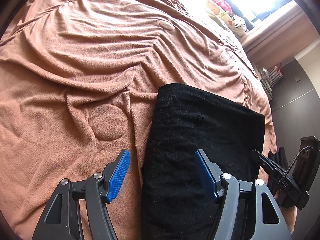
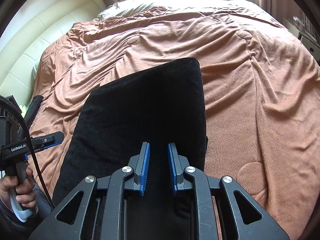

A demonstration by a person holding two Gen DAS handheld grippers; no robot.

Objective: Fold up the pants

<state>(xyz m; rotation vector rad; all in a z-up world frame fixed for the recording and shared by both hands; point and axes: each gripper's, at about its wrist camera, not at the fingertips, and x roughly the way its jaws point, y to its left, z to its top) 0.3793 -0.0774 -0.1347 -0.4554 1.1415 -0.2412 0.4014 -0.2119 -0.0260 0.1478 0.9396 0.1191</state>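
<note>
Black pants lie folded into a flat rectangle on a brown fleece blanket. My left gripper stands open, its blue pads straddling the pants' left edge: one pad is over the blanket, the other over the cloth. In the right wrist view the pants fill the middle. My right gripper hovers over their near part, its pads narrowly apart, with no cloth bunched between them. The right gripper also shows beside the pants' right edge. The left gripper appears at the left, held by a hand.
The blanket covers the whole bed in wrinkles. A cream padded headboard runs along the left. Pillows and soft toys lie under a bright window. The bed drops off to dark floor near a small rack.
</note>
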